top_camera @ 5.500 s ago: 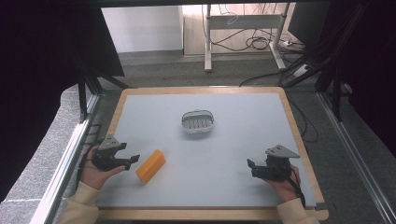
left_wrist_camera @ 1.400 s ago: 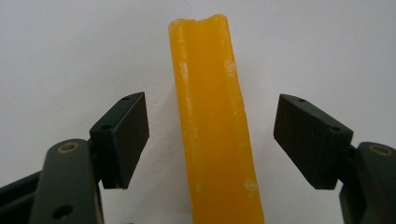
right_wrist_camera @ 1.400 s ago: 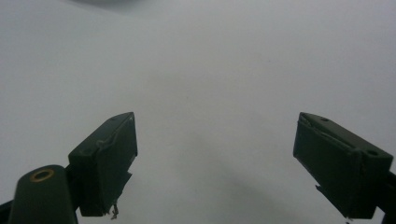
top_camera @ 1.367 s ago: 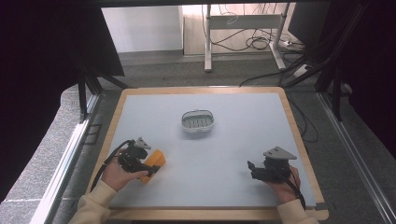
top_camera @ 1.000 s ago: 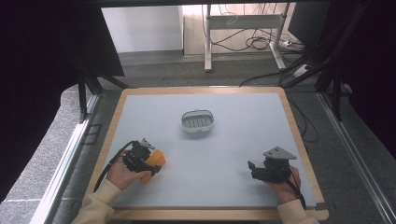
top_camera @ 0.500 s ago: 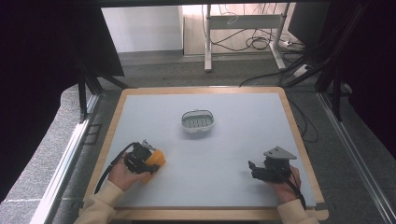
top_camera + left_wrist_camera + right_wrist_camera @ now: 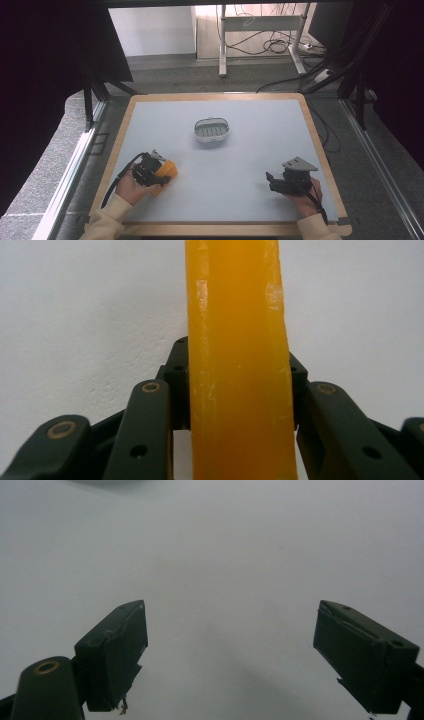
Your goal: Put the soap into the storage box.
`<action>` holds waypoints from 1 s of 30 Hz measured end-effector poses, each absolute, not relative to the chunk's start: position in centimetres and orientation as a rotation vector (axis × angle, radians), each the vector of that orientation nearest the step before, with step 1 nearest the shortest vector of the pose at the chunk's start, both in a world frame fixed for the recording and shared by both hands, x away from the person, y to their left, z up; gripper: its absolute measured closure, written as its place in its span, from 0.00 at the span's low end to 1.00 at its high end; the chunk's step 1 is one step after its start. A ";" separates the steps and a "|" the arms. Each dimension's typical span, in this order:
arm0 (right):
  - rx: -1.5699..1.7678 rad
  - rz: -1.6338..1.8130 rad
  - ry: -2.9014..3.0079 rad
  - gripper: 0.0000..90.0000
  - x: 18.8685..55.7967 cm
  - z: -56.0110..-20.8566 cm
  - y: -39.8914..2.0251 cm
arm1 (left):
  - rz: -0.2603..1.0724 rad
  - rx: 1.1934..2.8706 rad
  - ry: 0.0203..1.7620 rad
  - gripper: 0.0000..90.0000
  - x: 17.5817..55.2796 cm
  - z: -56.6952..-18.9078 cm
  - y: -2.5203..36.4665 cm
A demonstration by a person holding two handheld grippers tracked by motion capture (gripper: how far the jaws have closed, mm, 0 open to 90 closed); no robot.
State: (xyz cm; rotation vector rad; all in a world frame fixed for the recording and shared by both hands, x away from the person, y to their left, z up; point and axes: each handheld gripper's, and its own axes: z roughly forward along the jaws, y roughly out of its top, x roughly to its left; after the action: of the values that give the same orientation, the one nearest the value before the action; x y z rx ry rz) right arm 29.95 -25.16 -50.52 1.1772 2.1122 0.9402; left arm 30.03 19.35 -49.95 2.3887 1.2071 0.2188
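Note:
An orange bar lies on the grey mat near the front left, and my left gripper is shut on it. In the left gripper view the bar stands tall between the two black jaws, whose pads press on both its sides; my left gripper has just been closing on it. A small grey slotted dish sits at the middle of the mat, farther back. My right gripper rests at the front right, open; in its own view my right gripper has nothing but bare mat between its jaws.
The grey mat has a wooden frame around it. A metal rail runs along the left side and another along the right. Cables and a stand's legs lie on the floor beyond the far edge.
My left gripper has come in from the left to the orange bar and closed its jaws on it. The right gripper has kept still.

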 end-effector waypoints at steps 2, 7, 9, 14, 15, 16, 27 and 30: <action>1.177 0.940 2.111 0.16 29.9 -50.5 -25.2 | 0.223 2.377 1.206 0.68 29.9 -49.7 19.4; 1.172 0.939 2.110 0.16 29.9 -50.5 -25.1 | 0.210 2.370 1.184 0.68 29.7 -49.3 19.6; 1.171 0.939 2.111 0.16 29.9 -50.5 -25.1 | 0.212 2.355 1.184 0.68 29.7 -49.2 19.7; 1.173 0.937 2.109 0.16 29.9 -50.5 -25.1 | 0.221 2.362 1.167 0.68 29.6 -48.8 19.9; 1.173 0.937 2.109 0.16 29.9 -50.5 -25.1 | 0.224 2.363 1.164 0.68 29.6 -48.8 20.0; 1.173 0.936 2.109 0.16 29.9 -50.5 -25.1 | 0.225 2.364 1.162 0.68 29.6 -48.7 20.0; 1.176 0.932 2.110 0.16 30.0 -50.6 -25.1 | 0.242 2.351 1.134 0.68 29.5 -48.2 20.2; 1.180 0.935 2.114 0.16 30.1 -50.7 -25.2 | 0.242 2.351 1.121 0.68 29.6 -48.1 20.2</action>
State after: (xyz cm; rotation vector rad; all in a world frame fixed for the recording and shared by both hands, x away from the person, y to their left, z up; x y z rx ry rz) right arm 30.06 -25.20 -50.71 1.1802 2.1136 0.9348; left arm 29.58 20.24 -48.06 2.3508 1.1211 0.2424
